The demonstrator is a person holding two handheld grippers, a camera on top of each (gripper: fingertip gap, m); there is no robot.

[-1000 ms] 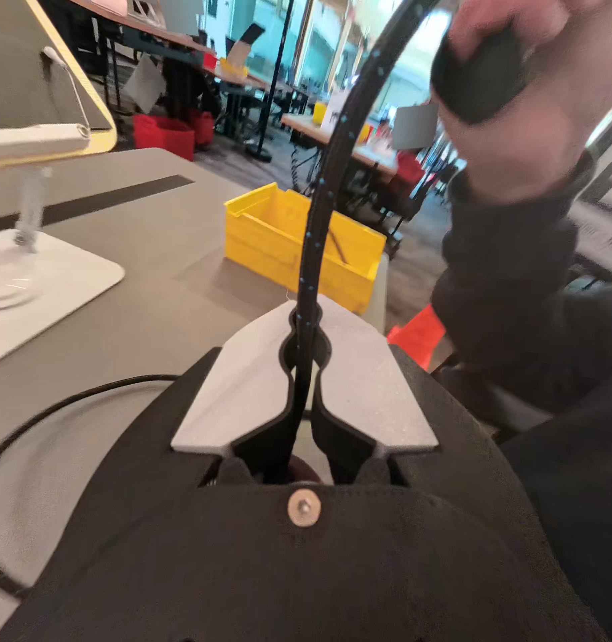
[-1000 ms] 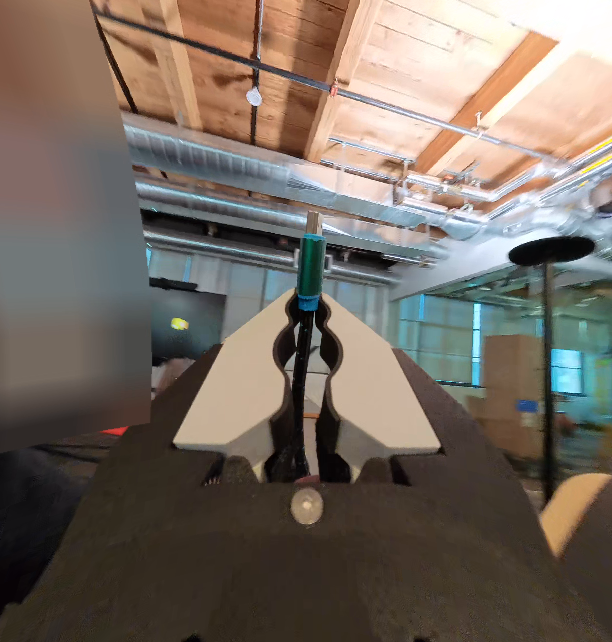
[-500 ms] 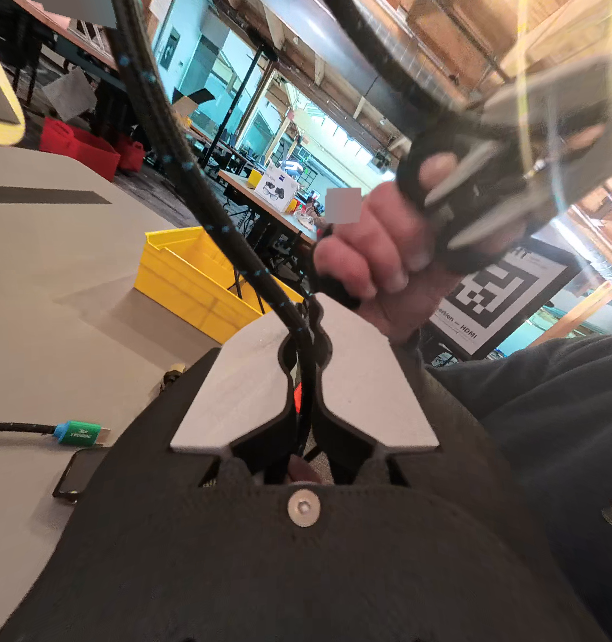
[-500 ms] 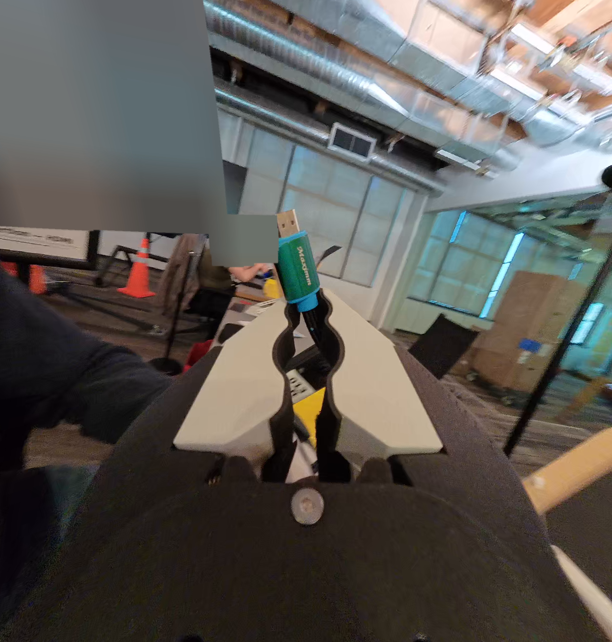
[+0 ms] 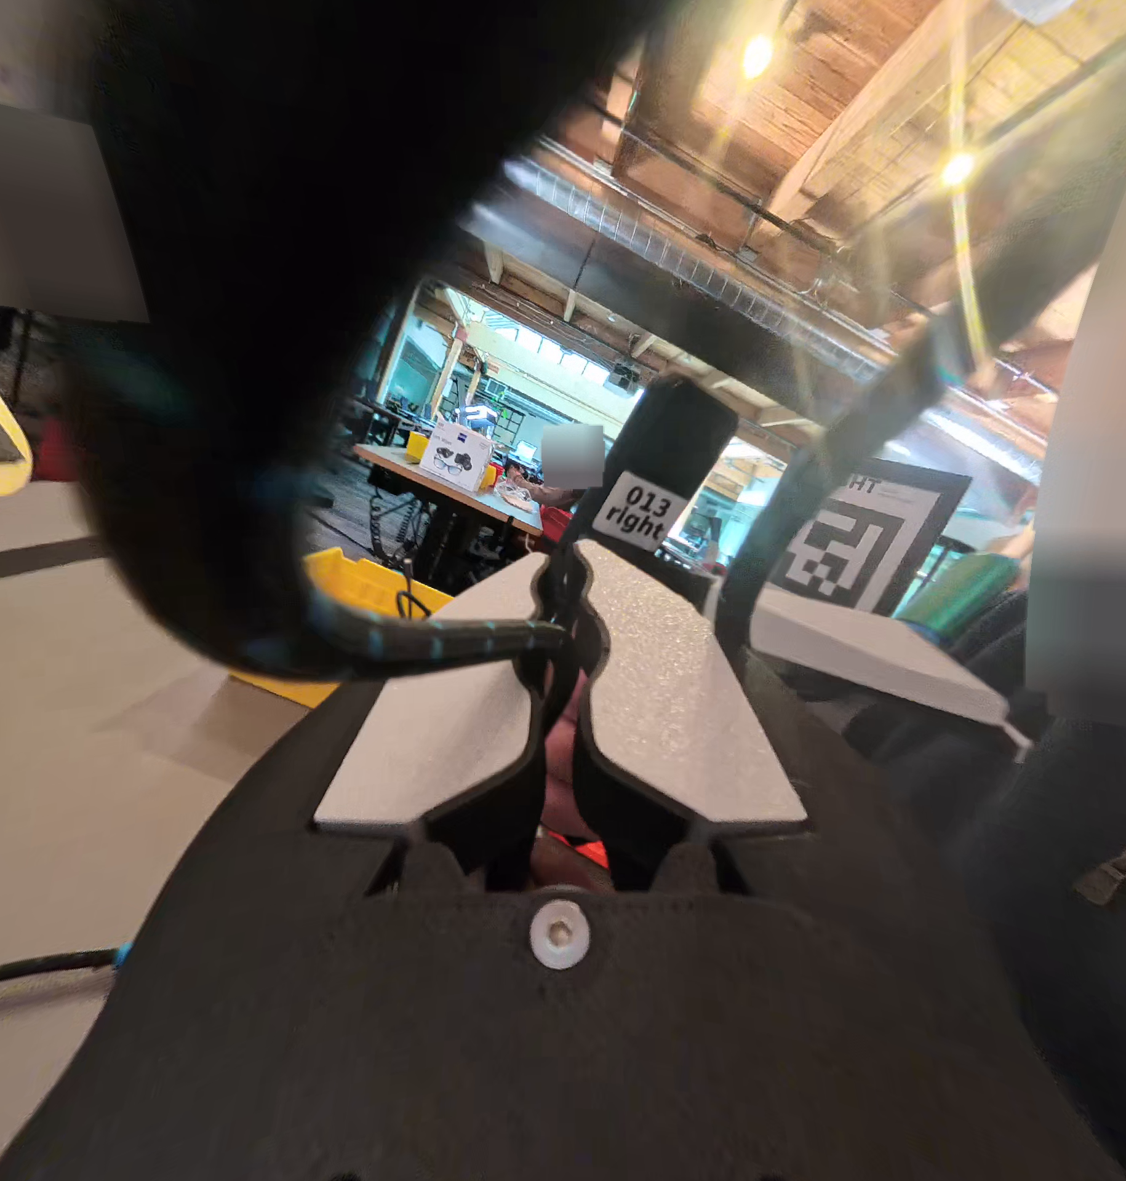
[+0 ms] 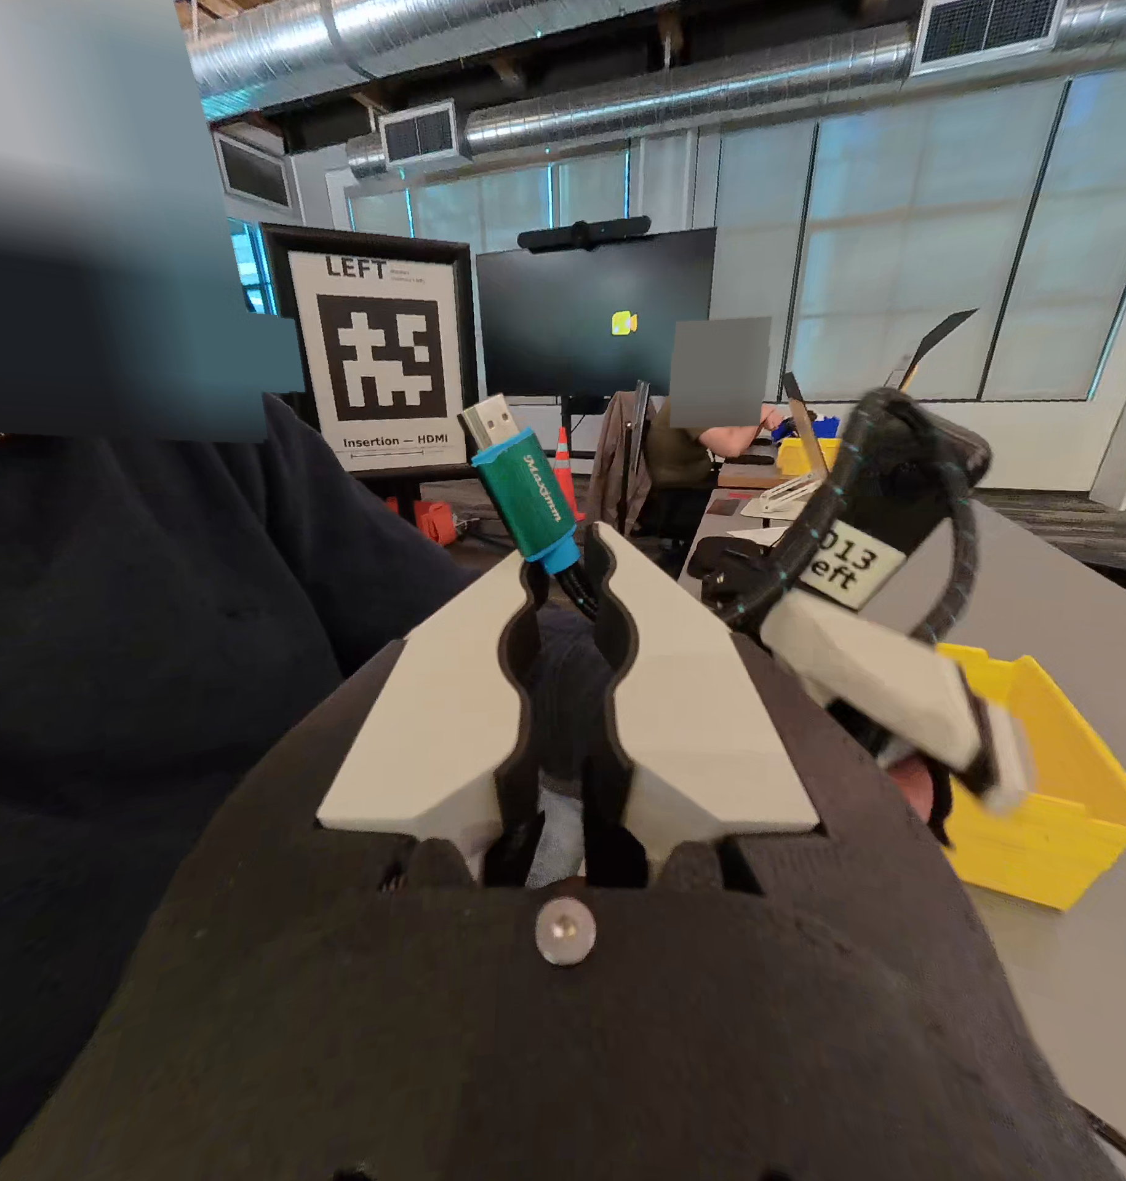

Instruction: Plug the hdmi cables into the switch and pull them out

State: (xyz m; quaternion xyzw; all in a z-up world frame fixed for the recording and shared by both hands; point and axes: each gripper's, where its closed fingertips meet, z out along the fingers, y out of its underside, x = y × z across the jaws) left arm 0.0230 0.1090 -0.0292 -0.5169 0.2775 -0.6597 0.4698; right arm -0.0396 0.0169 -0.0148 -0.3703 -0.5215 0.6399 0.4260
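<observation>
My left gripper (image 5: pixel 563 578) is shut on a black braided HDMI cable (image 5: pixel 432 639), which bends off to the left into a dark blurred mass close to the lens. My right gripper (image 6: pixel 563 556) is shut on the same kind of cable just behind its green plug (image 6: pixel 525 495). The plug sticks up and to the left, with its metal end bare in the air. The left gripper (image 6: pixel 867 671) also shows at the right of the right wrist view, with the cable (image 6: pixel 960 511) looped over it. The right gripper's labelled body (image 5: pixel 669 447) is just beyond my left fingertips. No switch is in view.
A yellow bin (image 6: pixel 1059 799) sits on the grey table (image 6: pixel 1072 588); it also shows in the left wrist view (image 5: pixel 356 578). Framed marker boards (image 6: pixel 381 358) (image 5: pixel 867 543) stand behind. A person's dark sleeve (image 6: pixel 164 607) fills the left. Another cable (image 5: pixel 36 978) lies on the table. About 11 cm separates my left fingertips from my right.
Both grippers have swung round while holding the cable. The right view dropped from the ceiling to the room. The left view tilted up, and the grippers have come close together.
</observation>
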